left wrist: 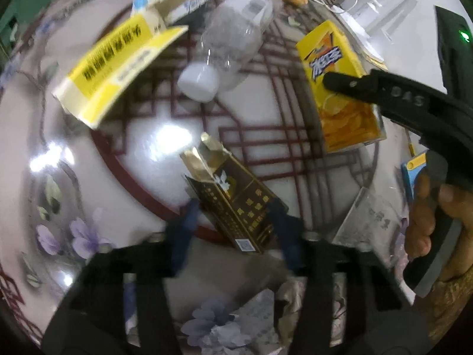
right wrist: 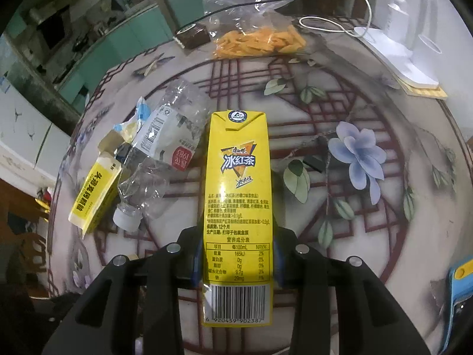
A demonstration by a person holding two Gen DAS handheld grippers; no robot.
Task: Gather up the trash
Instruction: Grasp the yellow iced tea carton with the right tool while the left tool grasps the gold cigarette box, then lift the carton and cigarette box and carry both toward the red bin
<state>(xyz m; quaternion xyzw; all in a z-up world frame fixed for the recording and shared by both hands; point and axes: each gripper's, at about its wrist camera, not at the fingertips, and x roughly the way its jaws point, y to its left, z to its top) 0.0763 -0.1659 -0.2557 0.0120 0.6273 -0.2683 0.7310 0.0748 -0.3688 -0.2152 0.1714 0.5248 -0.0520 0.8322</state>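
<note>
Both jaws pinch trash: the left gripper (left wrist: 233, 222) clamps a dark carton (left wrist: 233, 201), the right gripper (right wrist: 238, 261) a tea carton (right wrist: 238, 207) beside the bottle (right wrist: 159, 159), so pickup is underway; next, probably lift both clear.

Left hand-held gripper (left wrist: 233, 222) pinching, right hand-held gripper (right wrist: 238, 261) clamped, both angled down
</note>
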